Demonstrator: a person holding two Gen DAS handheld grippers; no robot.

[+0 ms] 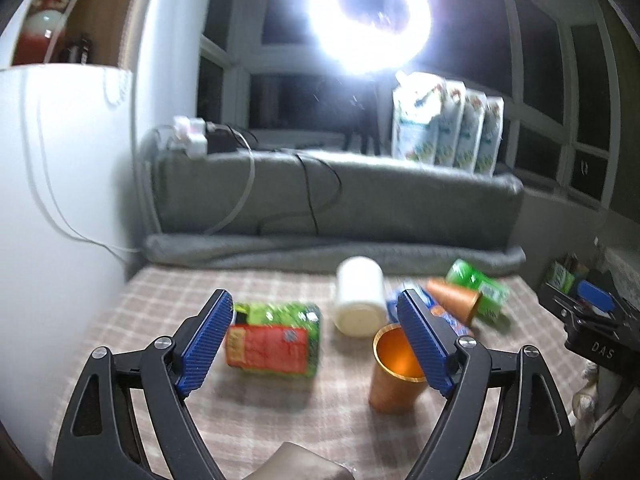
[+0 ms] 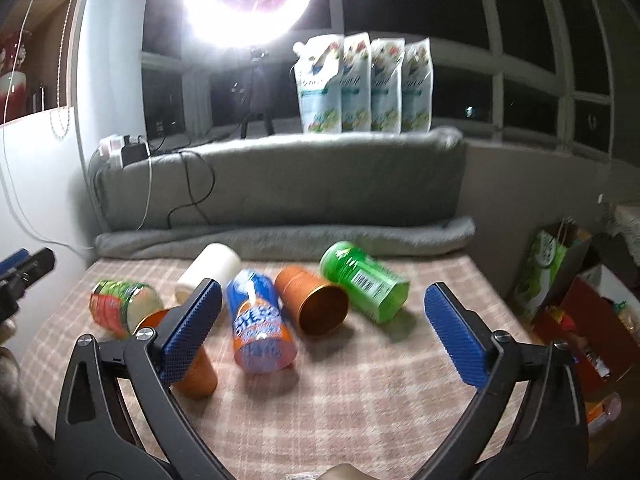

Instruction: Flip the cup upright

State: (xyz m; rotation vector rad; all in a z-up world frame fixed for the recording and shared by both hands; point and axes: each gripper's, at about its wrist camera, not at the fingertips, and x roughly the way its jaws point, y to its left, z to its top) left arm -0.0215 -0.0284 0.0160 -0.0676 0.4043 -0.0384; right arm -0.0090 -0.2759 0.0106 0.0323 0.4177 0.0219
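An orange cup (image 1: 396, 368) stands upright on the checked cloth, mouth up; in the right wrist view it (image 2: 196, 372) is partly hidden behind my left finger. A second orange cup (image 2: 314, 300) lies on its side, mouth toward me; it also shows in the left wrist view (image 1: 454, 299). My left gripper (image 1: 316, 340) is open and empty, above the cloth, its right finger next to the upright cup. My right gripper (image 2: 324, 332) is open and empty, hovering in front of the lying cup.
A green-red can (image 1: 276, 338), a white cylinder (image 1: 359, 296), a blue-orange can (image 2: 260, 324) and a green can (image 2: 366, 282) lie on the cloth (image 2: 360, 392). A grey rolled blanket (image 2: 280, 236) borders the back. Boxes (image 2: 576, 312) stand right of the table.
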